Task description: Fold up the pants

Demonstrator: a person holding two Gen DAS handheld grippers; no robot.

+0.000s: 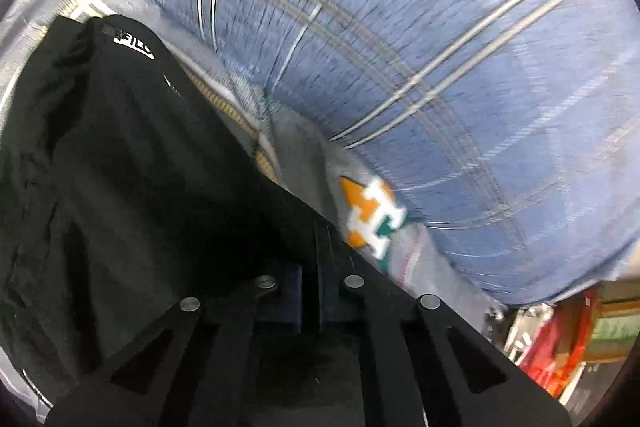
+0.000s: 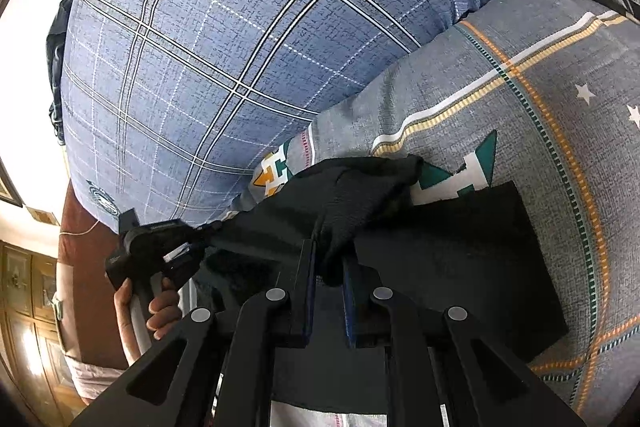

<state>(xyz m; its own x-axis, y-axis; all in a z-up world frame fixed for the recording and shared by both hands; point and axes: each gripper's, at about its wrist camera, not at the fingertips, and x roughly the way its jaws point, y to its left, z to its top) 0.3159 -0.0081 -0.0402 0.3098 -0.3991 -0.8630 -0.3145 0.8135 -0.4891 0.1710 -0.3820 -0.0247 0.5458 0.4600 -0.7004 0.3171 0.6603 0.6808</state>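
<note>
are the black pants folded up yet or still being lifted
Still being lifted: the right claw pinches a bunched edge of the black pants above the grey bedsheet.

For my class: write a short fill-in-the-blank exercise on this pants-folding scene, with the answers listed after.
1. The pants are ____ in colour.
2. The right gripper is shut on the ____.
3. The big pillow has a blue ____ pattern.
4. The grey bedsheet shows small white ____.

Missing words: black; pants; checked; stars
</note>
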